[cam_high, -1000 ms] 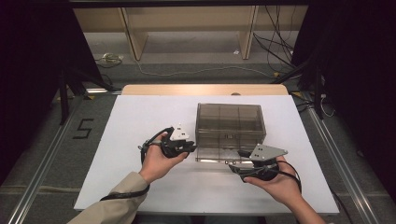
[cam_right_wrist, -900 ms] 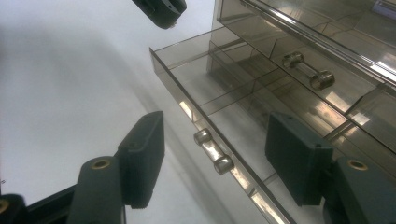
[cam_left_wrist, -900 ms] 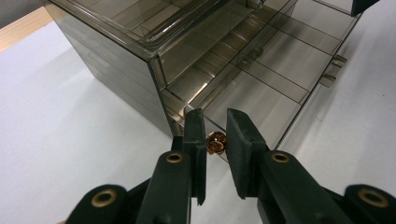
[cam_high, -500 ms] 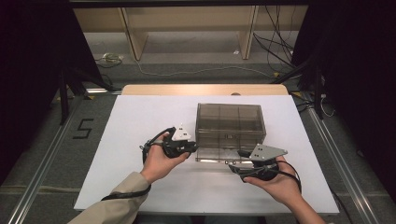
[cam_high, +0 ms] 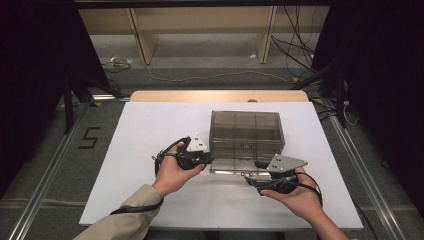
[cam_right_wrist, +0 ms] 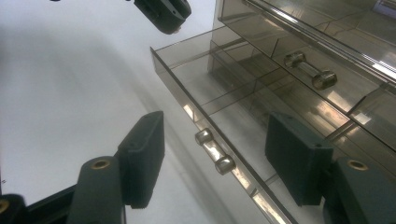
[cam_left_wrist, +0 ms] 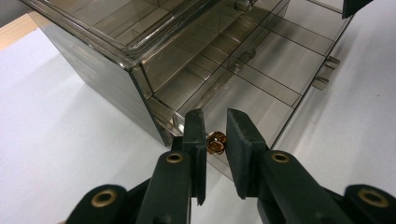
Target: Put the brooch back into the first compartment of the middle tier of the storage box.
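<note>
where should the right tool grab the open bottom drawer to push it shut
Grip the drawer's small clear bar handle on its front wall, coming in from the front. It stands proud of the drawer front, and the right tool already straddles it, open.

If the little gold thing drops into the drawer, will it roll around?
Probably a bit. The gold bead in the left gripper looks rounded and shiny, so it could roll and slip. The open drawer has a smooth floor, but its divider walls should likely stop it quickly.

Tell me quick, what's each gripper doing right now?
Left gripper: shut on a small brass-coloured bead above the open drawer.
Right gripper: open, holding nothing, around the drawer handle.
</note>
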{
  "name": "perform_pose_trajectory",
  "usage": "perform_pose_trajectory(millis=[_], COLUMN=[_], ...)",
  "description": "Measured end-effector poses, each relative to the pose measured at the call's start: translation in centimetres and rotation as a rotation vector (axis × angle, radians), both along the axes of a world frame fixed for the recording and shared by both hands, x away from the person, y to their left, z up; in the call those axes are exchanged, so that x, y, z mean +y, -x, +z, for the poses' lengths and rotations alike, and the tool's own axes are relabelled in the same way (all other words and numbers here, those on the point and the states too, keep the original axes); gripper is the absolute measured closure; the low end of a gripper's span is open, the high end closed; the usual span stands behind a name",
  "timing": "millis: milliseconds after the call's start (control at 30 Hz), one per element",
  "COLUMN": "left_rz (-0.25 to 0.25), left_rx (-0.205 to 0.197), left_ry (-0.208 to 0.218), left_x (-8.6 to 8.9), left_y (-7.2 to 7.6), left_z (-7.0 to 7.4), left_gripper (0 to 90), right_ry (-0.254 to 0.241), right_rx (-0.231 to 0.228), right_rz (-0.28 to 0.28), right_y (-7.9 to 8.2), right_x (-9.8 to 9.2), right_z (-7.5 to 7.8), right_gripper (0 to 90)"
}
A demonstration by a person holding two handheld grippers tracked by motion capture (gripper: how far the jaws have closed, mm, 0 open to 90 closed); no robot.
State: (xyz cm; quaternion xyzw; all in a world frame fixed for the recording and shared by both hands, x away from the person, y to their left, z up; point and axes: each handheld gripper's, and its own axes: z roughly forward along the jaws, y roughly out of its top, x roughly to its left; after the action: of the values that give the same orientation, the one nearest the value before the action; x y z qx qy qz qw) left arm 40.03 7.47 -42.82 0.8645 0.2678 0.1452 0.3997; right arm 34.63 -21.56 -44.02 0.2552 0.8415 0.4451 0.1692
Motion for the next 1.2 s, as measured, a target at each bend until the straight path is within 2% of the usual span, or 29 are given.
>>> perform_pose_trajectory(millis=[1200], left_rz=[-0.026], left_rx=[-0.008], left_ry=[-0.007], left_x=[-1.3], left_y=[0.1], left_z=[0.1], left_gripper=[78.4], right_ry=[0.0], right_rx=[-0.001], right_rz=[0.0], right_y=[0.0], right_x=[0.0], right_z=[0.0], right_gripper=[38.7])
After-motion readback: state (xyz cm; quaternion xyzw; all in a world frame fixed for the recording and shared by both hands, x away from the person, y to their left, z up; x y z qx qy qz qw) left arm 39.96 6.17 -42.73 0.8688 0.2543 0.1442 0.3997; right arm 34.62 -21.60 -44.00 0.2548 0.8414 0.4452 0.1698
